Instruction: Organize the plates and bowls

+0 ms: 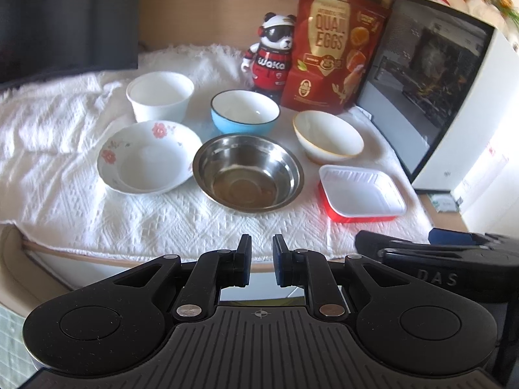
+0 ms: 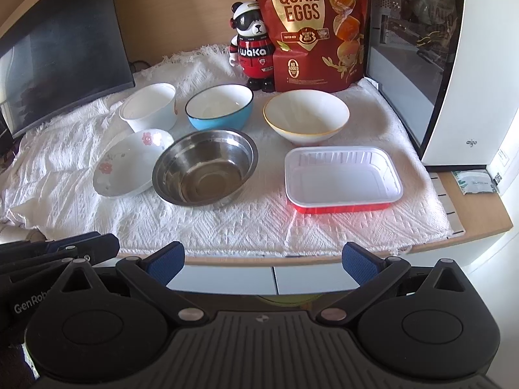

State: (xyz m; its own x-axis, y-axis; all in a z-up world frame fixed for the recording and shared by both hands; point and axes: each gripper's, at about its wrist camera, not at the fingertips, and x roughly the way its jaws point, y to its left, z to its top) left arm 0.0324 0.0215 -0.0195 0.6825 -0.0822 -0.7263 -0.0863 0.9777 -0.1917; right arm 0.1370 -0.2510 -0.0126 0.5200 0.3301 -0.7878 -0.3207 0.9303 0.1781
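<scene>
Right wrist view: my desk is pale wood, covered by a white woven cloth with a raised diamond pattern. A dark monitor stands at the back left, and a white case with a glass side panel at the right. A red quail-egg pouch and a panda figurine stand against the wall.

On the cloth the dishes sit in two rows, all empty and upright. The near row has a floral china dish, tilted and touching a shiny steel bowl, then a rectangular tray, white inside and red outside, standing apart. The far row has a plain white cup-shaped bowl, a blue bowl with a white interior, and a cream bowl with a gold rim.

My right tongs hang at the desk edge, spread wide with nothing between the blue pads. My left tongs are nearly together, a narrow gap left, holding nothing.
</scene>
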